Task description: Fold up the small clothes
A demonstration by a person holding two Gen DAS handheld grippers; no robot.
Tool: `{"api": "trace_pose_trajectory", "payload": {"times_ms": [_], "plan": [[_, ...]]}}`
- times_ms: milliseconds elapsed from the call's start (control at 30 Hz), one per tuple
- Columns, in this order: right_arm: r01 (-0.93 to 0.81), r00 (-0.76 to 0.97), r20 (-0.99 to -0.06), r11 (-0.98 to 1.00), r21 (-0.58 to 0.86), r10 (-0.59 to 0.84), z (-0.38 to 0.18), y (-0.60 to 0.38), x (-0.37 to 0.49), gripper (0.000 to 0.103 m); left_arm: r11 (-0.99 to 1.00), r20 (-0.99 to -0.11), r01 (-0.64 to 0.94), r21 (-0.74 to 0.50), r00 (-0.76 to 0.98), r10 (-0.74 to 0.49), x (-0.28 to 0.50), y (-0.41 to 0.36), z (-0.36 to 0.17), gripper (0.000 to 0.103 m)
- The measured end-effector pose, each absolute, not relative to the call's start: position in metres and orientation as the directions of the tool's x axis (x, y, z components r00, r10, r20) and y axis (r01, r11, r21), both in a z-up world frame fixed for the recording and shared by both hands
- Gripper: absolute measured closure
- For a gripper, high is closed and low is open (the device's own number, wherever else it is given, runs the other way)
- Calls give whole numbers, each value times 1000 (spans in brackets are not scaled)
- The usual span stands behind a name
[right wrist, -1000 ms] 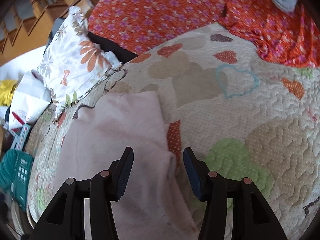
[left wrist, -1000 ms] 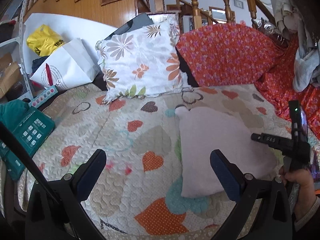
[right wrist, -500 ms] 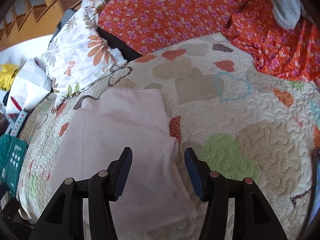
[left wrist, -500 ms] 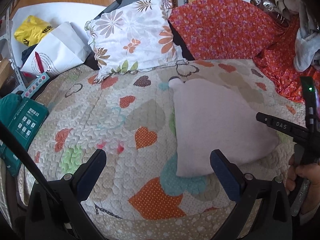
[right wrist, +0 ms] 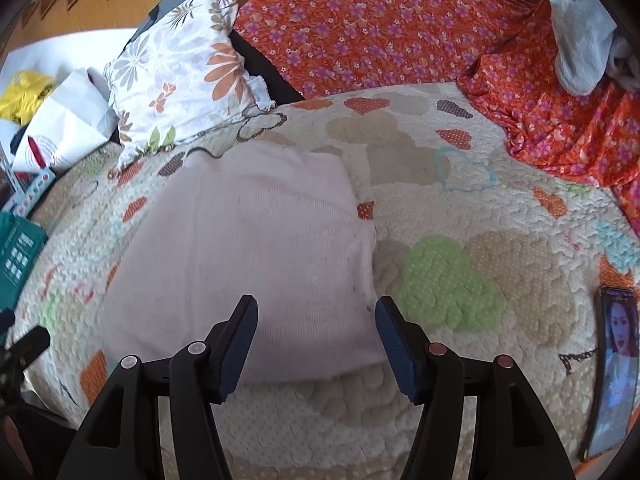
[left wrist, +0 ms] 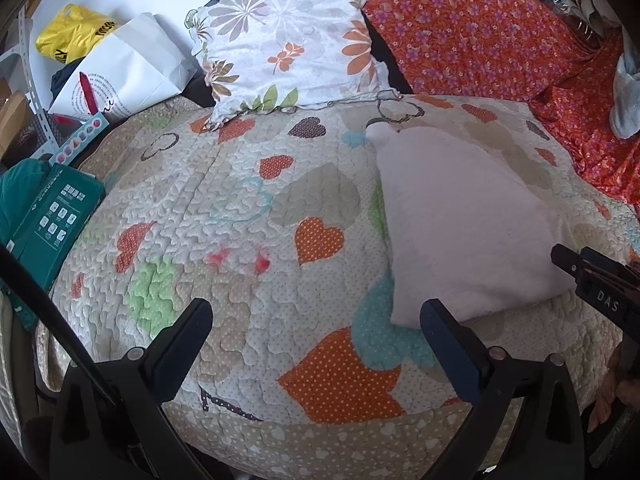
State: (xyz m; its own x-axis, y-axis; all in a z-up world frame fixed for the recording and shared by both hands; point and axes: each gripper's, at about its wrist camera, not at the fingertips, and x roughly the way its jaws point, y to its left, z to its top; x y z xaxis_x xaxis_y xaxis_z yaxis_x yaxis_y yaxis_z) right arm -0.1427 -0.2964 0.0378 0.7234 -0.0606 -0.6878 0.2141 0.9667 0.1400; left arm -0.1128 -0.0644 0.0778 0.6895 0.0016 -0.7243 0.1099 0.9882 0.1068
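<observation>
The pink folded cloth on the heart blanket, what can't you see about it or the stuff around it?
- Pale pink folded cloth: what garment it is; the folds hide this in both views.
- Its near edge: right wrist view, covered by the right gripper fingers.
- Flat phone with a lit screen: right wrist view, cut off by the dark fisheye rim.
- White paper bag: left wrist view, print too small to read.
- Left gripper: open, empty.

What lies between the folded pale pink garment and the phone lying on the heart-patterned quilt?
Only bare heart-patterned quilt, shown in the right wrist view, separates the folded pale pink garment from the phone.
</observation>
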Motion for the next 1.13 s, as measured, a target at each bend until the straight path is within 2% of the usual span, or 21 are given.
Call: {"api": "trace_pose_trajectory", "payload": {"times_ms": [200,1133], "plan": [[193,721,-684,980,51,-107,33,-282,-144,35,988,-741,92,122,671,29,-111,-61,69,0],[183,719,-686,982,35,-109,27,-279,-143,31,988,-769,93,124,638,36,-106,-62,54,0]]}}
